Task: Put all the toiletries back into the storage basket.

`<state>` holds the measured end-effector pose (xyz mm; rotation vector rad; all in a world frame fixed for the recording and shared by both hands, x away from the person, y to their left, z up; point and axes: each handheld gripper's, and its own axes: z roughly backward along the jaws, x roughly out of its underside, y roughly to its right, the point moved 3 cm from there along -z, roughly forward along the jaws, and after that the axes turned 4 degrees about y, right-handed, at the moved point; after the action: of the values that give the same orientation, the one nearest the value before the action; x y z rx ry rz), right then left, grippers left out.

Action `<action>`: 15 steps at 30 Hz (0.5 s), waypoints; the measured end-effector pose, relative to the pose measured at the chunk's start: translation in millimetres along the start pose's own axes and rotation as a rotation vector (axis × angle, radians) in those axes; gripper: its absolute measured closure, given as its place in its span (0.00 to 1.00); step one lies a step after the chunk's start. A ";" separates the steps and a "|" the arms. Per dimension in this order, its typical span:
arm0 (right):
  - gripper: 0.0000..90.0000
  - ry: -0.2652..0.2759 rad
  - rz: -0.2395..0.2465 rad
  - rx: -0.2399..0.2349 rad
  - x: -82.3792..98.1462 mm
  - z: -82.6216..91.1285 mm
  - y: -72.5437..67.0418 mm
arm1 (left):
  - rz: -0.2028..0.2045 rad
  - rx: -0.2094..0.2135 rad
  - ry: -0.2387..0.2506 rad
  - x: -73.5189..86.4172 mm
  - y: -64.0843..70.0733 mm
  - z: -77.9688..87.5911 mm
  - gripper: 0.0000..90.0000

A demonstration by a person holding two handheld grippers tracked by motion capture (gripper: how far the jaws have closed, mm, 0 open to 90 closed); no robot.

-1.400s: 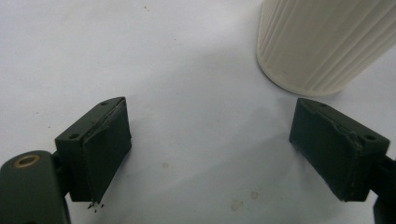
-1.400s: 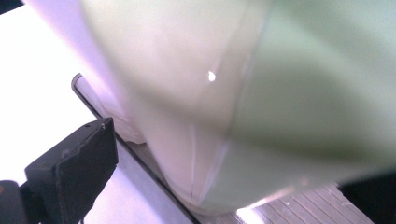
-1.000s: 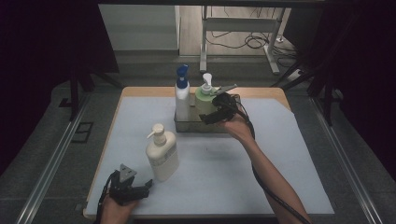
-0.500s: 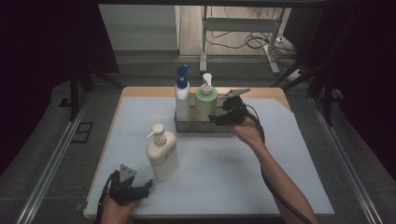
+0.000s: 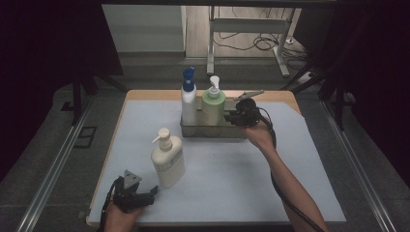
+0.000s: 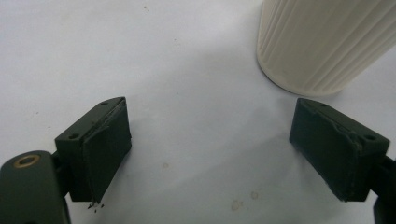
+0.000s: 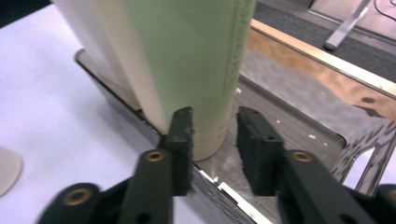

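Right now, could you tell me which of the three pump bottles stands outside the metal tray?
The cream ribbed pump bottle; the blue-capped and green ones stand inside the metal tray.

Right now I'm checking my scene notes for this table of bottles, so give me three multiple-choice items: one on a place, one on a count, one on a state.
1. Where does the light-green plastic pump bottle stand?
A. In the shallow metal tray
B. On bare mat outside any tray
C. Lying on the floor

2. How many bottles stand in that tray?
A. One
B. Two
C. Three

3. How do the left gripper's black jaws stand?
A. Shut on the cream ribbed pump bottle
B. Open, with nothing between them
C. Shut on a blue cap

Answers:
1 A: its base sits inside the tray's rim.
2 B: the green one and the white spray bottle with a blue cap.
3 B: only the white mat shows between the pads, and the cream bottle stands apart beyond them.
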<state>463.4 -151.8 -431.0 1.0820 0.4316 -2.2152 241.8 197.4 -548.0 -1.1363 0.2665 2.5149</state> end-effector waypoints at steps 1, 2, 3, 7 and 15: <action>0.81 -0.002 -0.002 0.006 0.3 -1.7 0.6 | 0.000 0.001 0.000 0.0 -0.1 -0.1 0.14; 0.84 -0.003 -0.005 0.011 0.3 -3.6 0.9 | 0.000 0.000 0.001 0.0 -0.1 -0.1 0.14; 0.86 -0.007 -0.003 0.020 0.4 -5.3 1.6 | 0.000 0.000 0.001 0.0 -0.1 -0.1 0.14; 0.95 -0.018 -0.025 0.040 0.2 -12.0 3.7 | 0.000 0.000 0.001 0.0 0.0 -0.1 0.14; 0.99 -0.031 -0.038 0.046 1.0 -24.5 6.0 | 0.000 0.000 0.000 0.0 0.0 0.0 0.14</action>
<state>481.3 -143.6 -446.9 1.0701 0.3921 -2.2824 241.8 197.5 -548.0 -1.1365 0.2668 2.5148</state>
